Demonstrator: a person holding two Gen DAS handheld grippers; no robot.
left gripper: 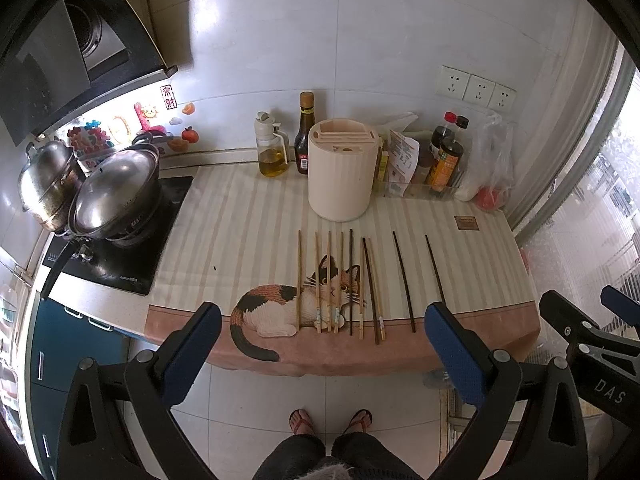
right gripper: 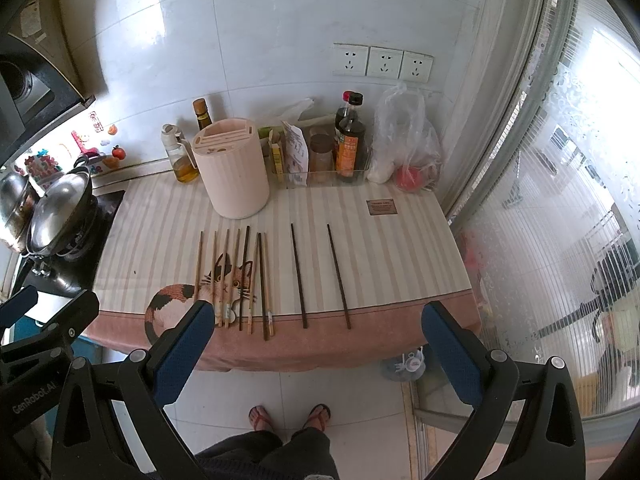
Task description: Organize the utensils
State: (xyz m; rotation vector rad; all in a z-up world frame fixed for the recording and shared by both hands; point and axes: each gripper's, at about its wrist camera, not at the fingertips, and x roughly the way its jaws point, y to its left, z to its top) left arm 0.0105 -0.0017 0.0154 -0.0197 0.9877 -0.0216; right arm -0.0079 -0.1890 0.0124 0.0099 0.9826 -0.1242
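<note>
Blue-padded left gripper [left gripper: 322, 322] and right gripper [right gripper: 318, 320] jaws released | slim wooden chopsticks [left gripper: 352, 282] | ribbed cream holder [left gripper: 343, 170]

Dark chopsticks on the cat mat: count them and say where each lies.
4. Two dark chopsticks lie mixed among the light wooden chopsticks over the cat picture; two more lie apart on the right, each alone. None appears hidden.

counter [left gripper: 120, 312] | cat cloth [left gripper: 248, 216] on it | chopsticks [left gripper: 352, 280], holder [left gripper: 342, 172], bottles [left gripper: 306, 136] on cloth
</note>
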